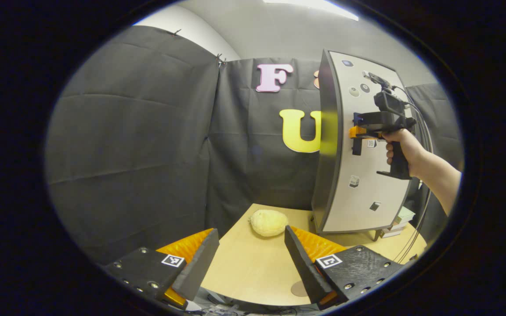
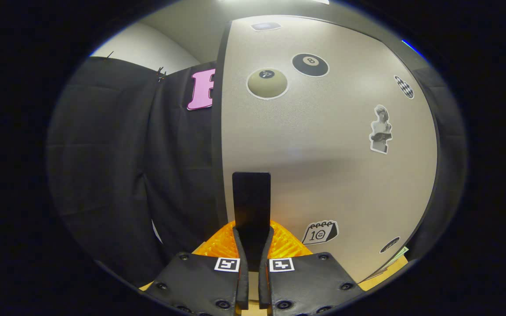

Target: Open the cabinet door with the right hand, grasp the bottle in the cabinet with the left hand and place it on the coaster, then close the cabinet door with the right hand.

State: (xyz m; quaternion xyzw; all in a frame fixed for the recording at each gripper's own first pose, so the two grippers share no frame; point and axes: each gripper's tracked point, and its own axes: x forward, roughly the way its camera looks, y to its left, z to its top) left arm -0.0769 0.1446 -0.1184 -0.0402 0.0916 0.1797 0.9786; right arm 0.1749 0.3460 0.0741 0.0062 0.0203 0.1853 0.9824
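Left hand-held gripper (image 1: 249, 267) hangs low over the near edge of the surface (image 1: 253, 272), fingers spread wide with nothing between them; likely parked there, ready for the bottle once the cabinet is open. Just beyond its right finger, a round brownish disc at the near edge, probably the coaster (image 1: 299, 288), partly hidden. Farther in, toward the middle of the surface, a pale yellow lumpy object (image 1: 268, 222), not part of the job as far as I can judge. Past that, at the far right corner, the cabinet stands upright with its pale sticker-covered door (image 1: 358, 149) seen edge-on from the left gripper view. The right hand-held gripper (image 1: 358, 131) is at the door about mid-height, held by a hand (image 1: 400, 147) from the right. In the right gripper view its fingers are pinched on the dark vertical handle (image 2: 251, 202), clamped so the door (image 2: 323, 145) can be swung; the door looks shut or barely cracked, so opening seems to be the step in hand. The bottle is out of sight, presumably behind the door. A few flat items lie by the cabinet's foot (image 1: 400, 219).
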